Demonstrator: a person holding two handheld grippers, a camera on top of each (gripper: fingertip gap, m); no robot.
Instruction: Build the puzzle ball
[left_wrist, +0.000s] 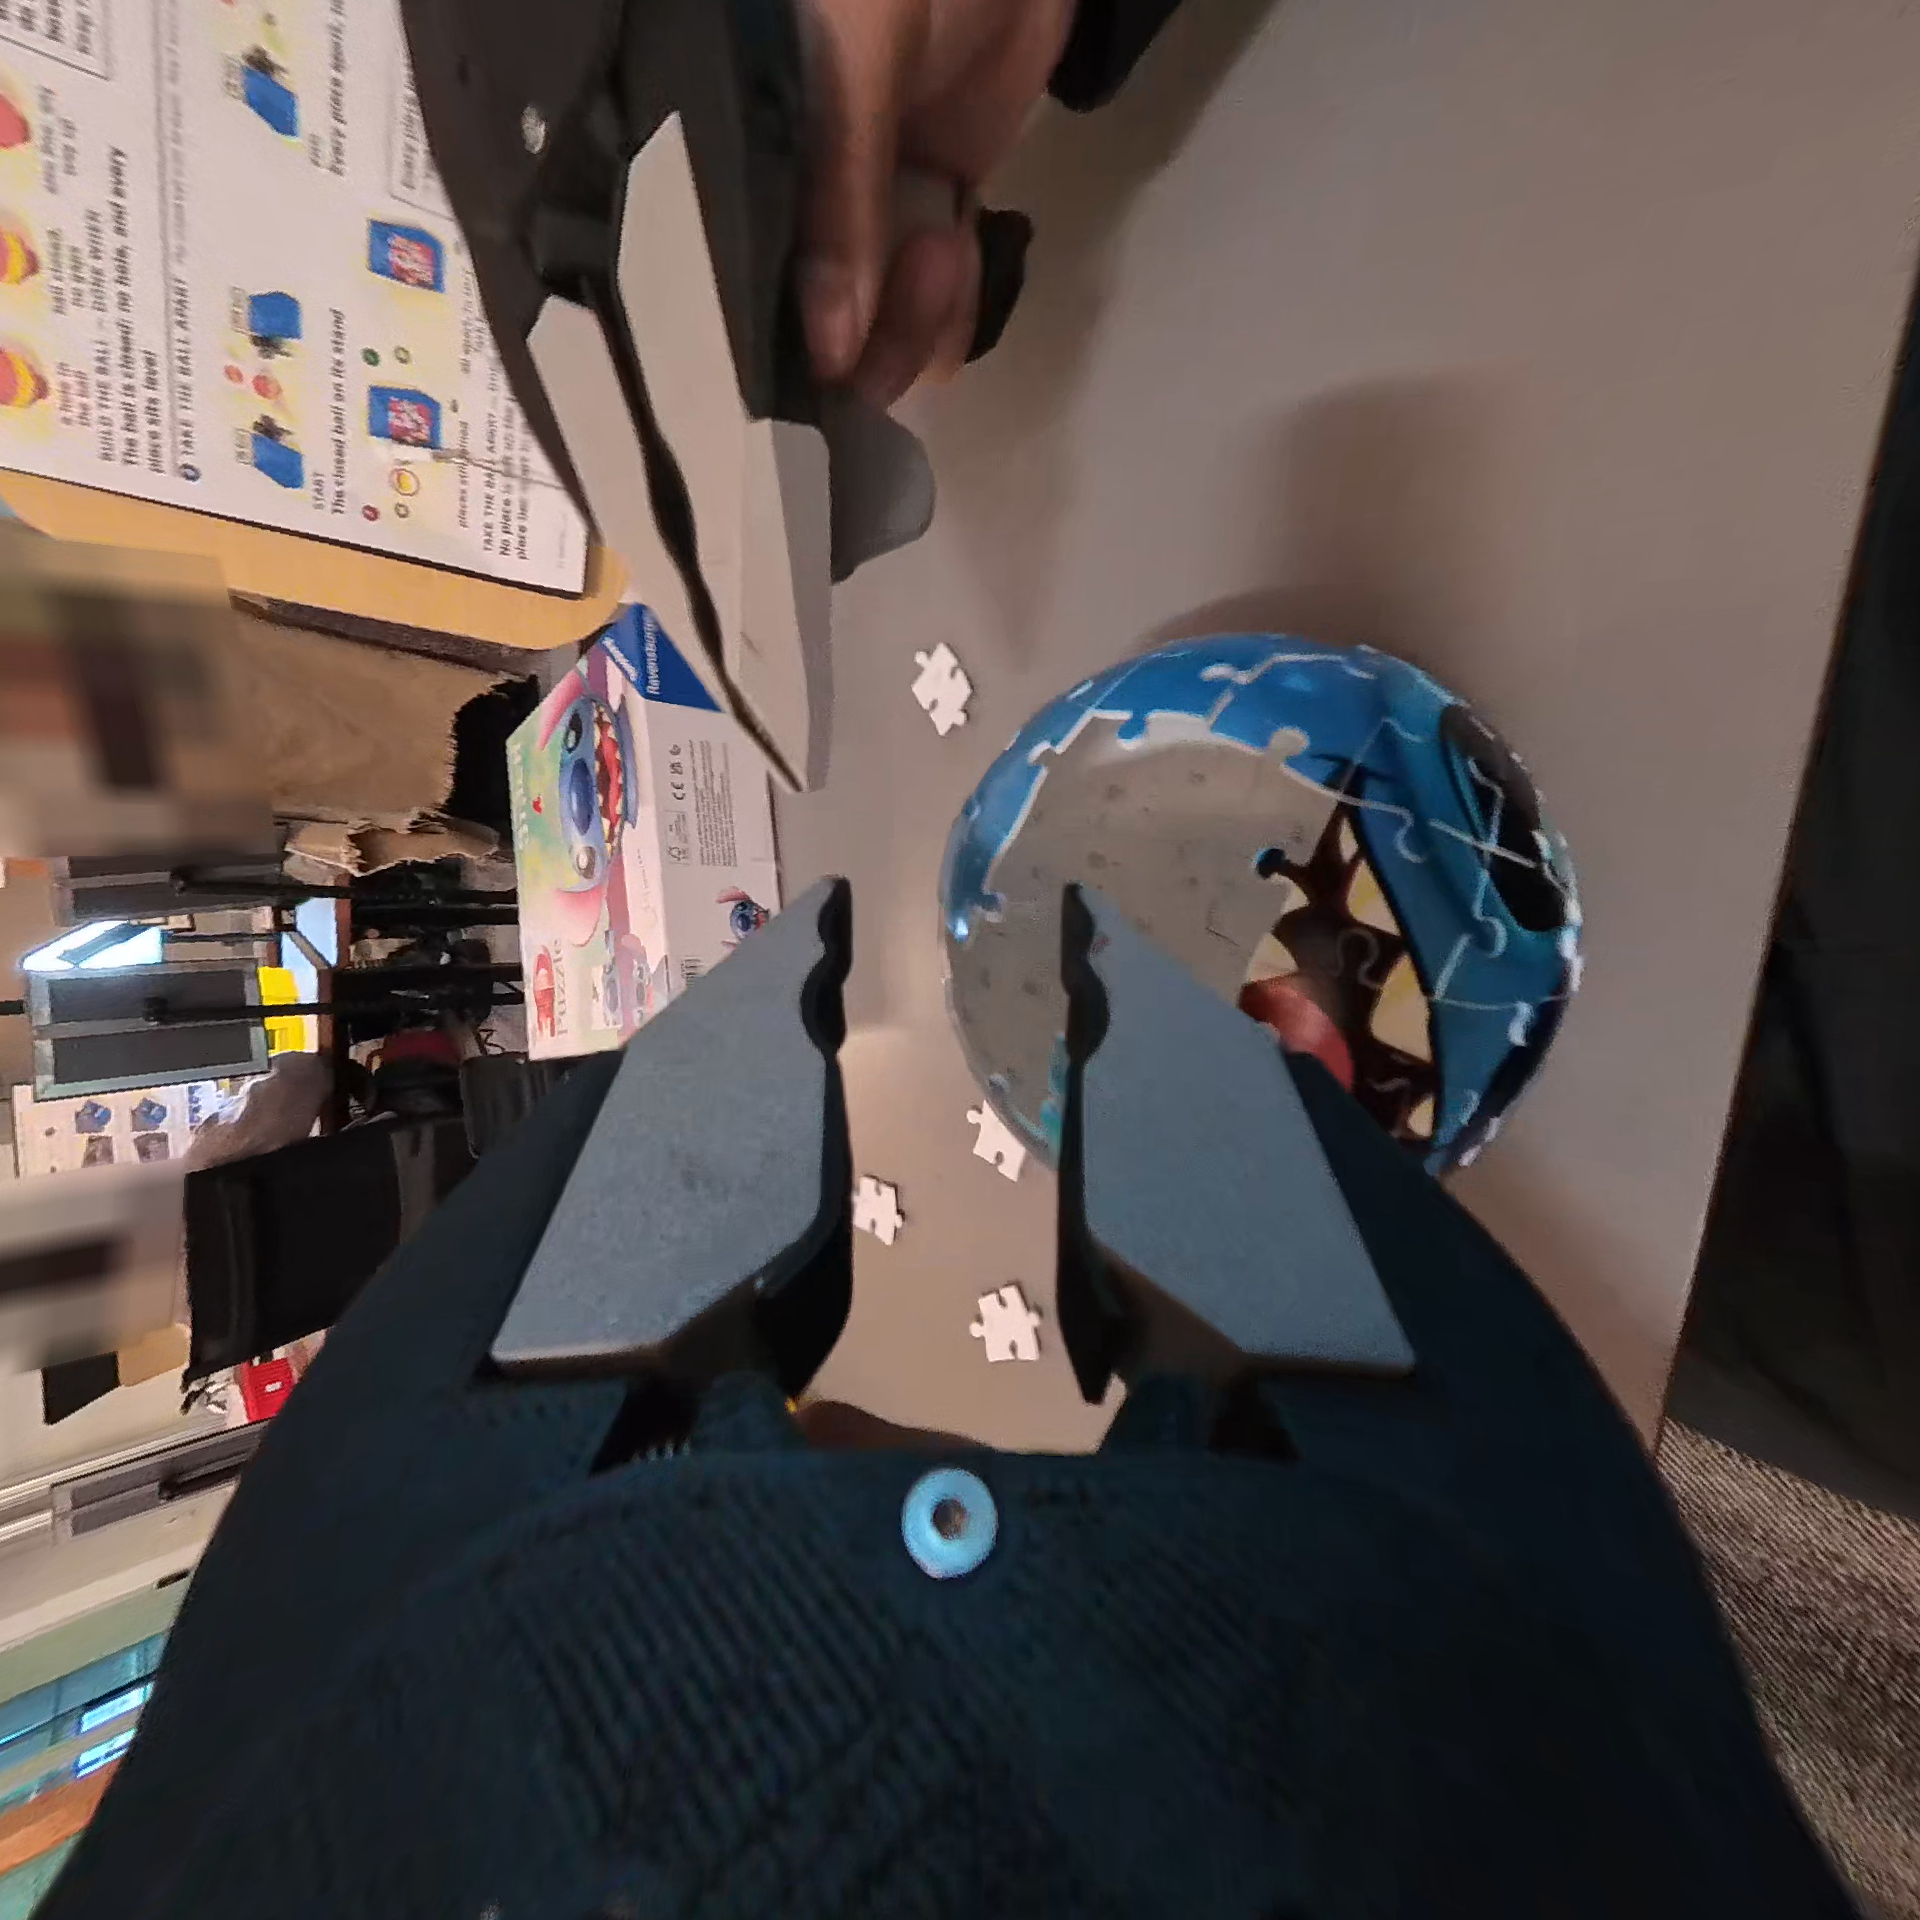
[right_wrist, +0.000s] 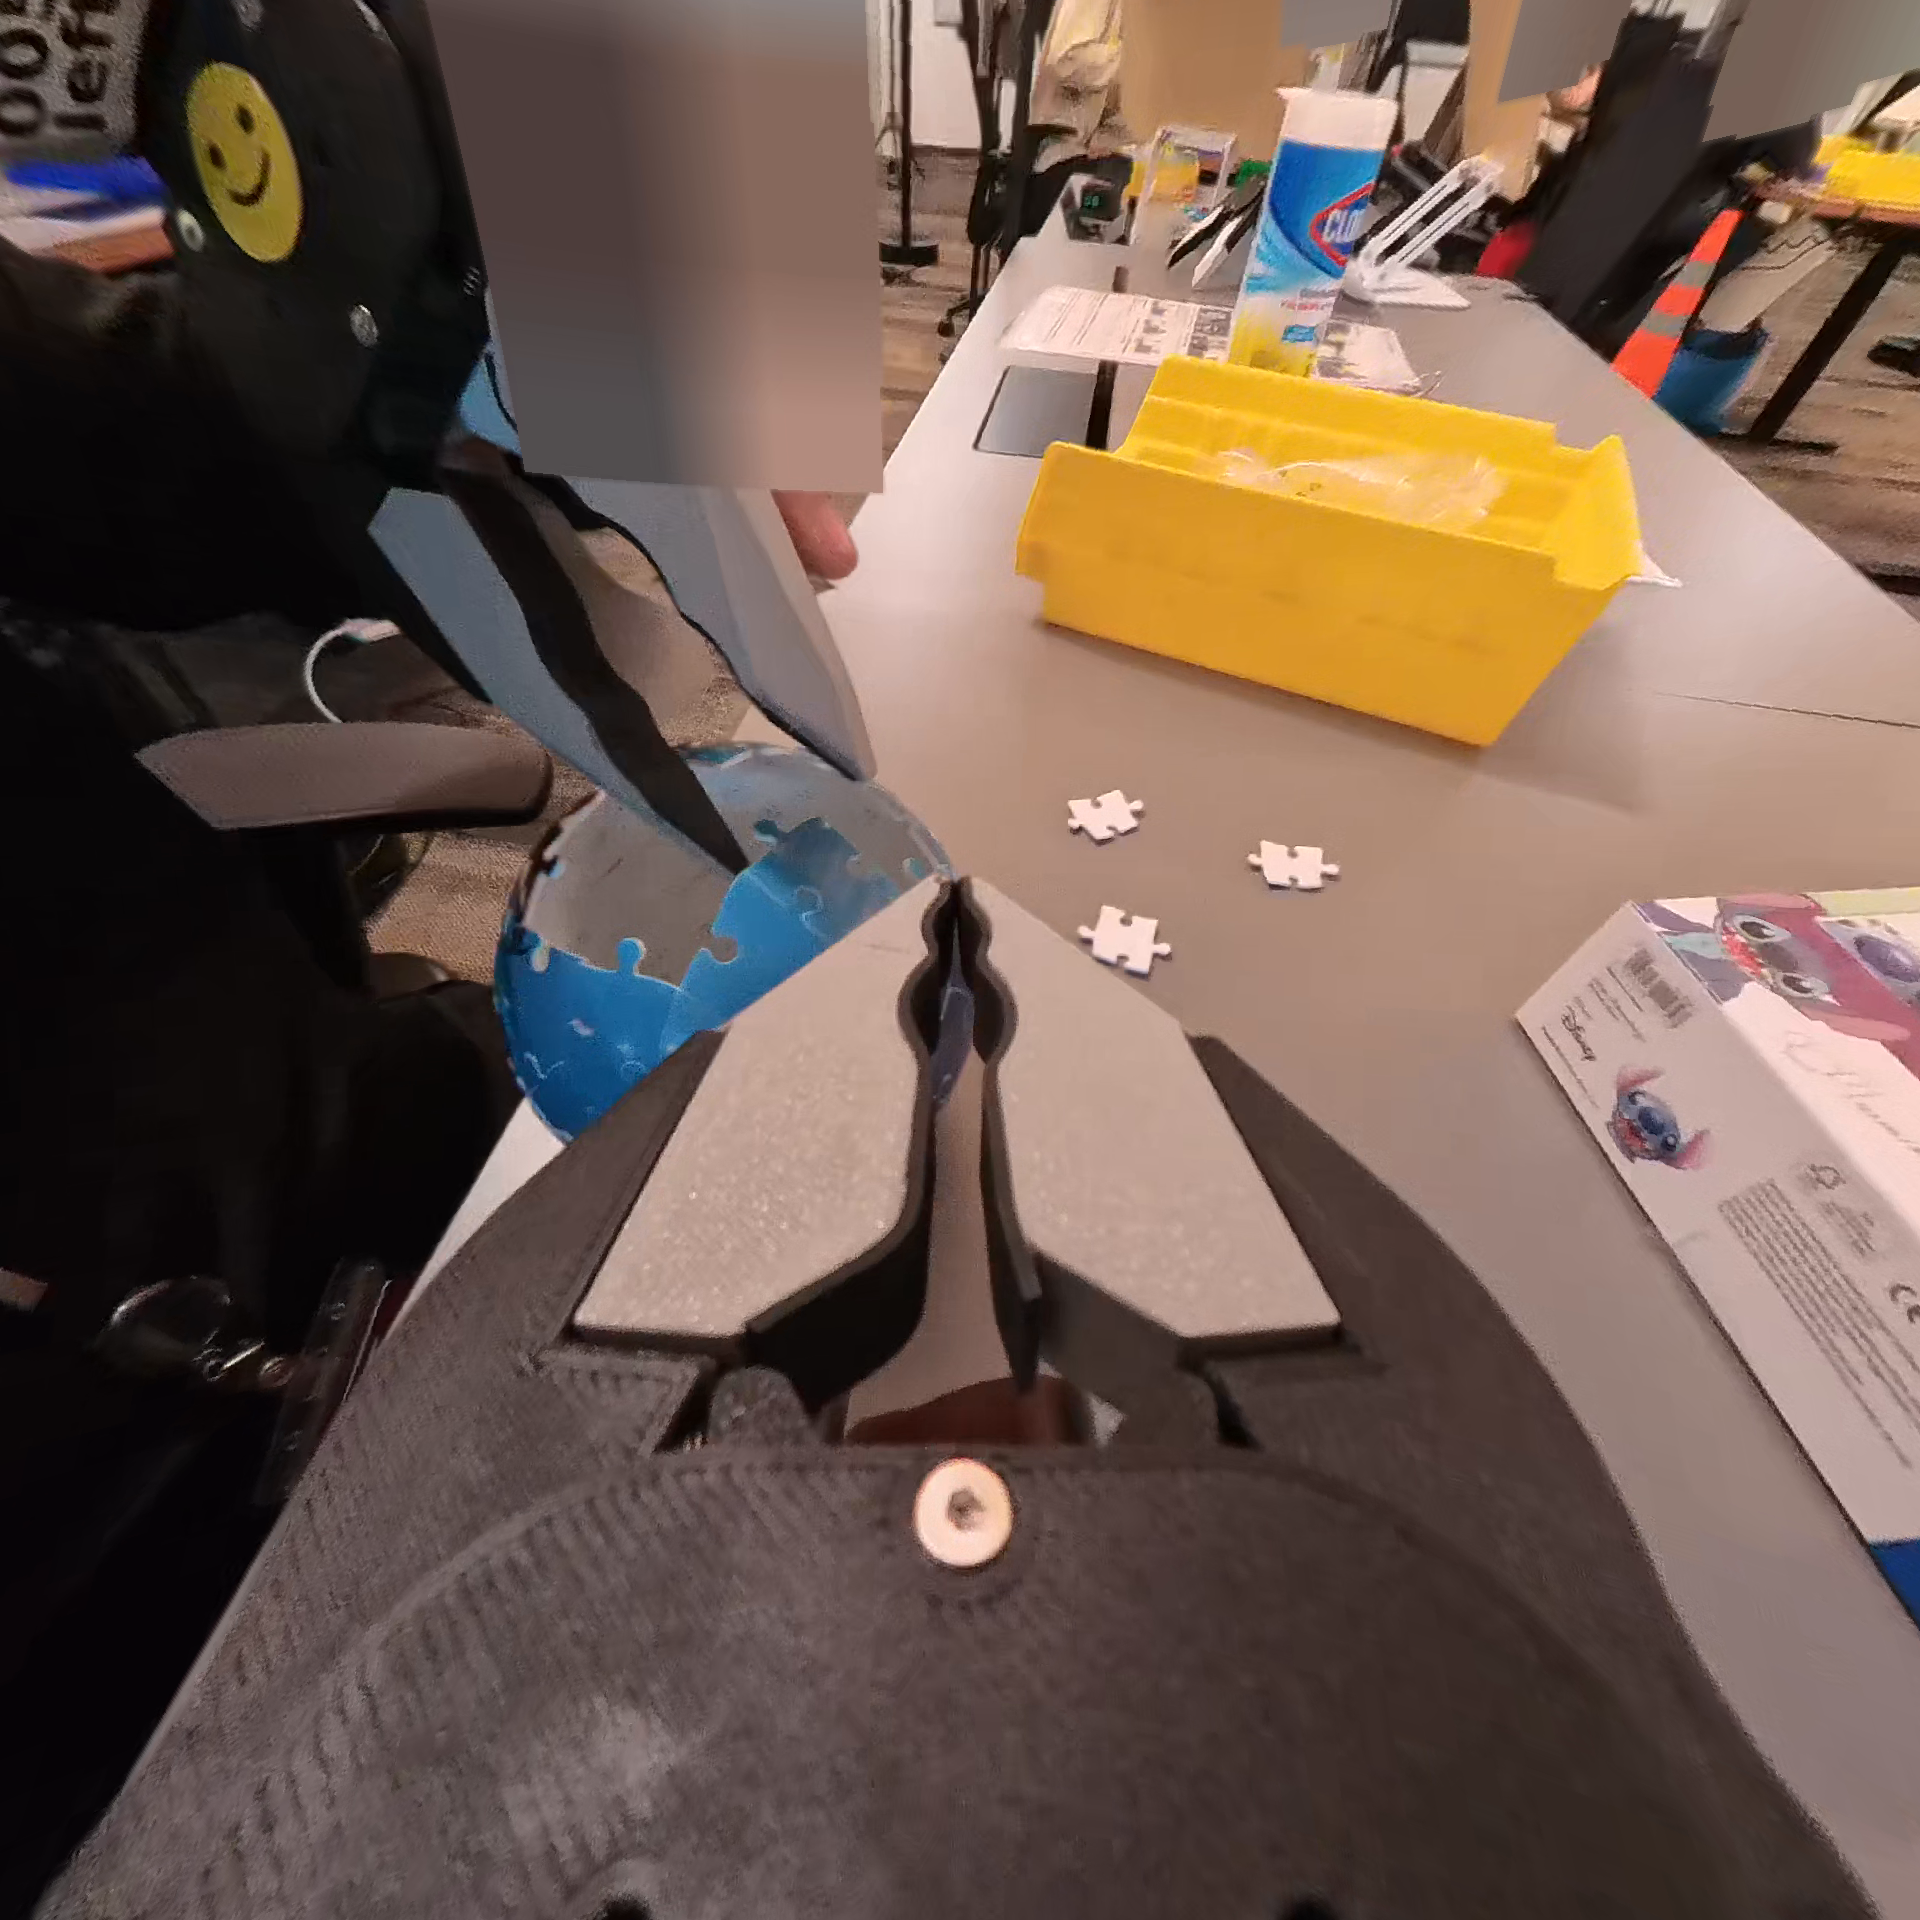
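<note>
A half-built blue puzzle ball (left_wrist: 1278, 894) was seen resting on the grey table (left_wrist: 1455, 416), its open gap facing up, with white loose pieces (right_wrist: 1107, 814) scattered just beside it. The left gripper (left_wrist: 956, 914) was held near the ball with its jaws parted and empty, while the right gripper (right_wrist: 961, 914) was closed, a thin blue piece (right_wrist: 948, 1003) apparently pinched between its fingers. The step in hand was judged to be piece fitting; next, the held piece would need aligning with the ball's jagged rim and pressing home.
</note>
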